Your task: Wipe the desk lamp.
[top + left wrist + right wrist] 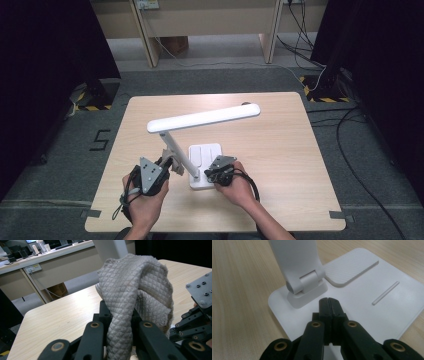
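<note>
The tabletop (280, 150) is carrying a white desk lamp (202, 119), whose long head is stretching across the middle while its arm is slanting down to a flat base (206, 155) sitting toward the near edge, roughly centred. The left gripper (167, 165) is hovering just left of the lamp's arm, near the near-left part of the tabletop, and its jaws are clamping tight on a grey quilted cloth (132, 292) that is bunching up above them, close against the arm. The right gripper (212, 172) is resting at the base's near-right side, its jaws pressed fully together with nothing between them, tips (329, 303) sitting over the base plate just in front of the hinge (305, 282).
</note>
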Motion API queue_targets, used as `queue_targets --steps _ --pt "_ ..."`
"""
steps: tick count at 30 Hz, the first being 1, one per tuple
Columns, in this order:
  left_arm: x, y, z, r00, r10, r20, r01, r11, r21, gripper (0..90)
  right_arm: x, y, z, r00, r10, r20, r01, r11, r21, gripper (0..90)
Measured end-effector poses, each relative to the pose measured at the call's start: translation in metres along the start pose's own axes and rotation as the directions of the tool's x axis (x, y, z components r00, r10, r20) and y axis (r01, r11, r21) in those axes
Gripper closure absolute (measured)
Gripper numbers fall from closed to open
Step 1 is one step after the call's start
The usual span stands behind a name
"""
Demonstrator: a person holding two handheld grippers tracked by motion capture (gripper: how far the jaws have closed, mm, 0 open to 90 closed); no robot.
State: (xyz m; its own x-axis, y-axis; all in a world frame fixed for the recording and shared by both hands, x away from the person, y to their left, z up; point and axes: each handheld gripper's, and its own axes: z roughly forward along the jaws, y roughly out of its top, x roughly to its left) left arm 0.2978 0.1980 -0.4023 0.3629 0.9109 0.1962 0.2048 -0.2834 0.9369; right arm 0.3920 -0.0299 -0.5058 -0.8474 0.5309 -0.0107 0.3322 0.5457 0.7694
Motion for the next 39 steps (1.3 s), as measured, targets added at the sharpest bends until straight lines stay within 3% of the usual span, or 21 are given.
queue_targets --steps 39 --pt "-0.015 -0.037 0.022 0.9986 0.013 0.052 -0.017 0.9972 0.073 79.9 0.001 0.000 0.001 0.9999 0.011 -0.003 -0.011 1.000 -0.005 90.0"
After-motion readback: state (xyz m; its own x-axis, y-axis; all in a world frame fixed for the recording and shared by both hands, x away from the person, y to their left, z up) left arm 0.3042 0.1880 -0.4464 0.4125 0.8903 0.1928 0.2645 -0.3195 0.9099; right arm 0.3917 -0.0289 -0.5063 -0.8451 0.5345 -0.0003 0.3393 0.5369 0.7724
